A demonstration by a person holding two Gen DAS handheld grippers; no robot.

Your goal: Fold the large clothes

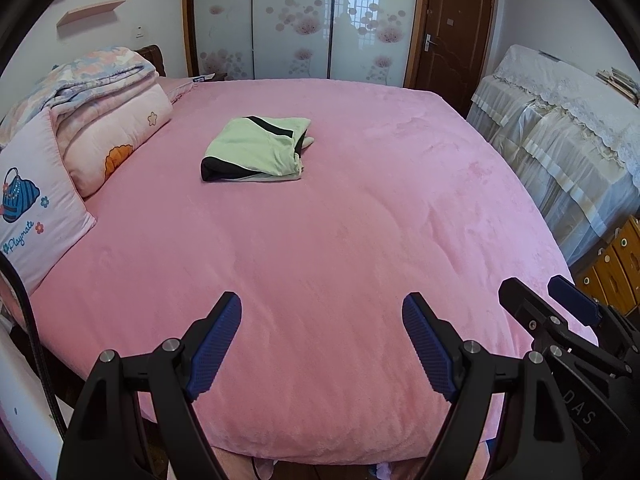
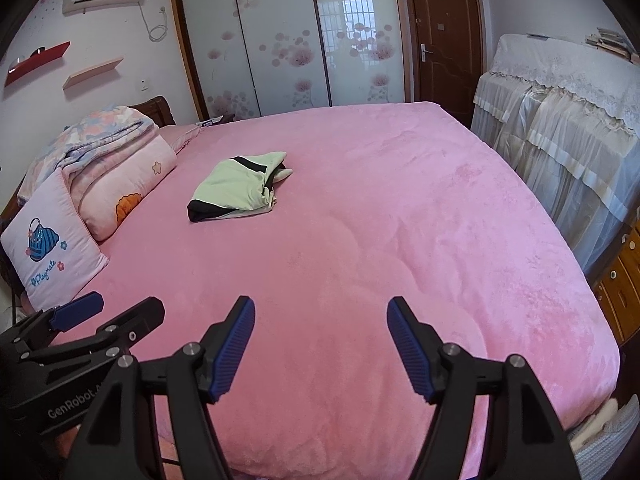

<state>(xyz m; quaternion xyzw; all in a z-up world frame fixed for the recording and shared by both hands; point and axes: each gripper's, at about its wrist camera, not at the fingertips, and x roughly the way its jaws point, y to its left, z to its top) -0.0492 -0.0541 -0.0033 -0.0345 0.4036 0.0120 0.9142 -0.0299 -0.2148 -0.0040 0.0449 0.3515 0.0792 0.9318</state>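
A folded light-green garment with black bands [image 1: 256, 150] [image 2: 238, 188] lies flat on the pink bed [image 1: 340, 240] [image 2: 380, 220], toward its far left half. My left gripper [image 1: 322, 308] hovers over the bed's near edge, open, with only bedcover showing between its blue pads. My right gripper [image 2: 321, 312] hangs beside it, to the right, open with nothing between its fingers. Each gripper shows at the edge of the other's view: the right gripper [image 1: 556, 300] and the left gripper [image 2: 116, 312]. Both are well short of the garment.
A folded quilt [image 1: 108, 120] and a pink pillow [image 1: 36, 208] line the bed's left side. A lace-covered piece of furniture [image 1: 560, 120] stands along the right, with wooden drawers [image 1: 616, 264] nearer. Wardrobe doors [image 1: 296, 20] and a brown door [image 1: 452, 28] stand beyond.
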